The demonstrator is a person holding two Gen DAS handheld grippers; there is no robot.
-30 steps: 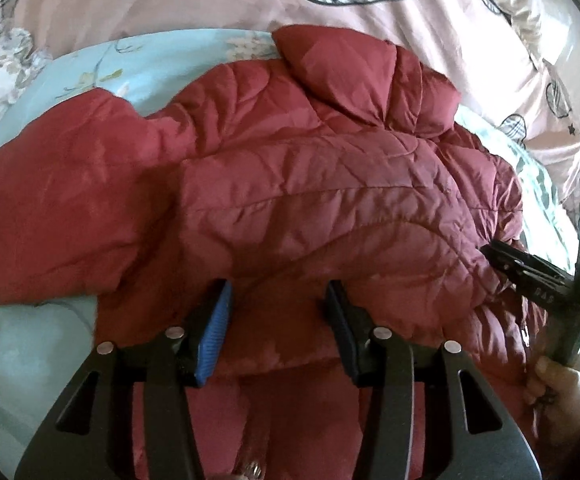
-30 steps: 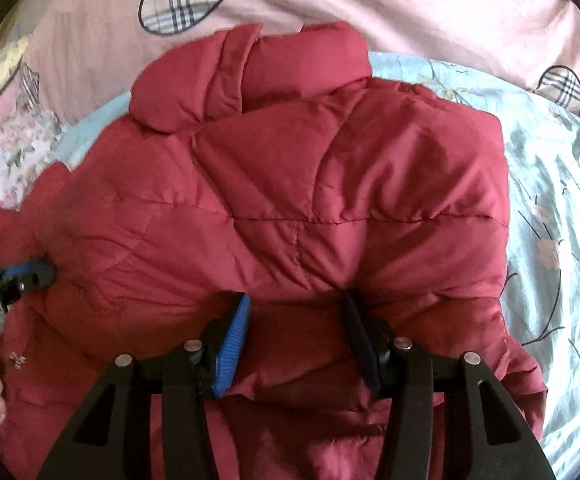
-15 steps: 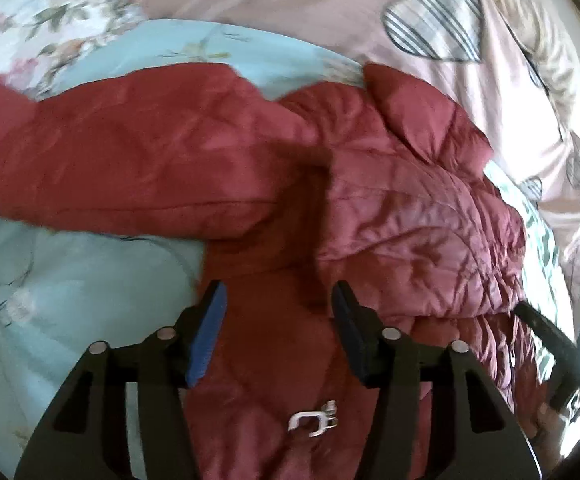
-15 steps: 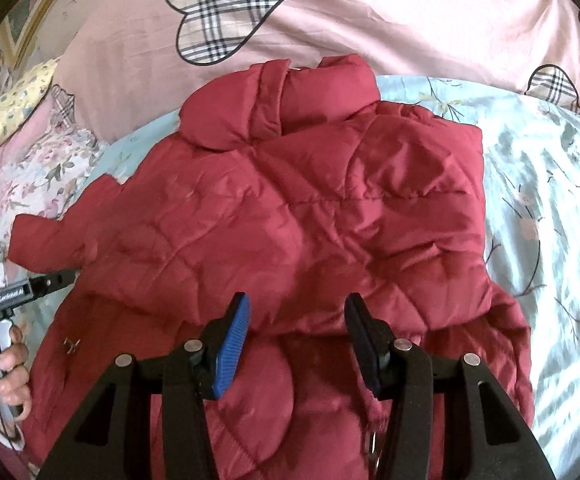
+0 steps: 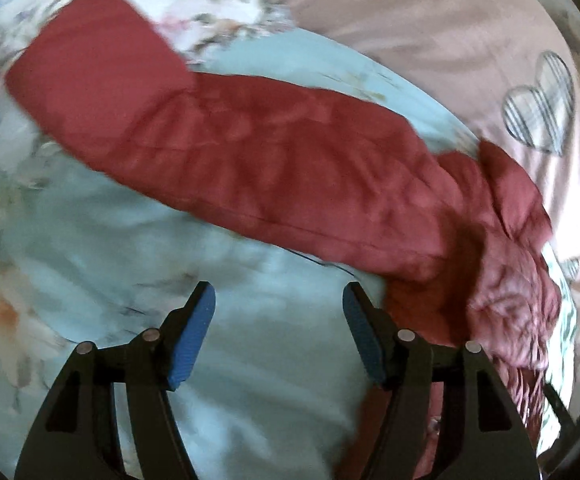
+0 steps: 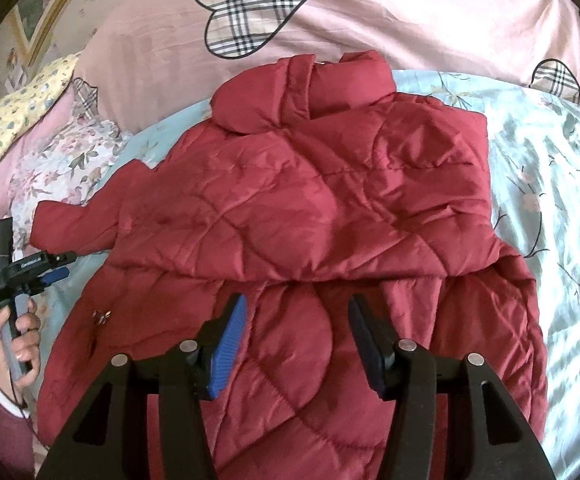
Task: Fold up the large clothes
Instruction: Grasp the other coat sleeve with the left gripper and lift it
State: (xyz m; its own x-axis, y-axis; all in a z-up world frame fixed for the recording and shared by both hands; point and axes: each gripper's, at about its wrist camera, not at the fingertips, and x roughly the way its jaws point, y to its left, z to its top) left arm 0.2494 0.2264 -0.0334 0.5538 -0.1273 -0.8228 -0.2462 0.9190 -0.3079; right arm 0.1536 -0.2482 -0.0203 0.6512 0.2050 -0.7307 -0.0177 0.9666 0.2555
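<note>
Left wrist view, blurred: sleeve [image 5: 218, 152] runs from upper left to the jacket [image 5: 501, 264] body at right edge. Left gripper [image 5: 278, 312] at bottom centre over blue sheet [image 5: 90, 240], jaws spread, nothing between them. Right wrist view: left gripper [image 6: 56, 266] at left edge, held by hand [image 6: 14, 344], tips near the sleeve cuff [image 6: 62, 228]. Jacket [image 6: 329, 208] fills frame centre on the bed, collar toward pink pillow [image 6: 369, 12] at top, one side folded over. Right gripper [image 6: 295, 312] bottom centre above the jacket, jaws released, empty.
</note>
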